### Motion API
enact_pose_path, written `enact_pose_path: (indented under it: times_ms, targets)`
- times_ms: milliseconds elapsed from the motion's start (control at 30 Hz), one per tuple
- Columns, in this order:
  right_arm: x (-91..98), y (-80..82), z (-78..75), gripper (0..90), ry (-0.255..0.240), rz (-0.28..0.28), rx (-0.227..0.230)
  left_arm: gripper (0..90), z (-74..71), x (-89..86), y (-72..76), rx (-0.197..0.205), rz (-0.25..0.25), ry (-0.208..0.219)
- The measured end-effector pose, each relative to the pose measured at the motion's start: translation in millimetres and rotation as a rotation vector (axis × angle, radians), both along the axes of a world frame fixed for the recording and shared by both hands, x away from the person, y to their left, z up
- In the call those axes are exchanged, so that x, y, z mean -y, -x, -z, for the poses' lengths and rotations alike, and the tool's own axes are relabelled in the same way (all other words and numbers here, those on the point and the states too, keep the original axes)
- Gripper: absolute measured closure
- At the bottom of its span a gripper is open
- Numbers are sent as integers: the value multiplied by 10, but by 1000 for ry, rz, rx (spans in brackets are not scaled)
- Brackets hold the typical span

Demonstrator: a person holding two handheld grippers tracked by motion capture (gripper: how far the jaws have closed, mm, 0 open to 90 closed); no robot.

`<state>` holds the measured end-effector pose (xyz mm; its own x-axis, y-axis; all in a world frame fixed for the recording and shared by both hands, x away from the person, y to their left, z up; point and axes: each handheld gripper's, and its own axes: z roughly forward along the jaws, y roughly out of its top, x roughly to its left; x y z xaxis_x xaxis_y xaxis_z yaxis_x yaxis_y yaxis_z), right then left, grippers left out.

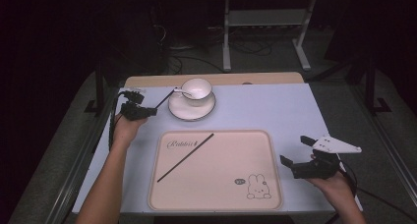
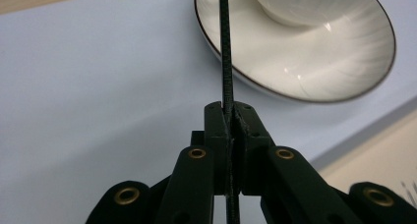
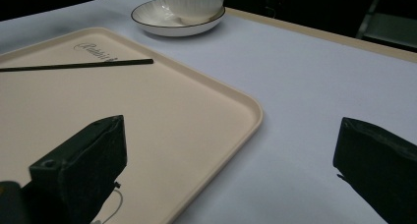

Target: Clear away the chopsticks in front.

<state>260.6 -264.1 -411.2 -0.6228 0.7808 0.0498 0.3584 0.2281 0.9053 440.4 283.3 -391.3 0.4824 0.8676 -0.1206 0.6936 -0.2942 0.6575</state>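
Observation:
My left gripper (image 1: 153, 110) (image 2: 231, 111) is shut on a thin black stick (image 1: 165, 98) (image 2: 225, 47). It is held above the table's back left, and the stick's far end points at a white cup (image 1: 197, 89) (image 2: 305, 3) on its saucer (image 1: 192, 112) (image 2: 314, 62). A second black stick (image 1: 186, 156) (image 3: 78, 65) lies slantwise on the beige tray (image 1: 221, 160) (image 3: 196, 126). Right of the tray, my right gripper (image 1: 295, 149) (image 3: 231, 150) stands open with nothing between its jaws.
A pale blue mat (image 1: 275, 111) covers the table, with a wooden strip (image 1: 147, 80) along the back edge. The tray bears a rabbit drawing (image 1: 258, 187) at its near right corner. In the right gripper view the cup (image 3: 194, 3) and saucer (image 3: 157, 22) stand beyond the tray.

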Motion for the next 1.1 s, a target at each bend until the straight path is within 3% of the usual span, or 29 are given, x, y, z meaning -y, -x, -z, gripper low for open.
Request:
enact_pose_path:
  times_ms: [433,800,933,1100]
  targets:
    - [-16,2,-4,0,6,-4,4,852,78,94,640,-4,59,1]
    - [-38,8,-8,0,11,-13,6,852,100,410,1194,-14,181,22]
    - [-40,10,-10,0,11,-13,5,852,147,552,1315,-28,220,14]
    - [-38,8,-11,0,10,-12,6,852,196,753,1358,-36,266,5]
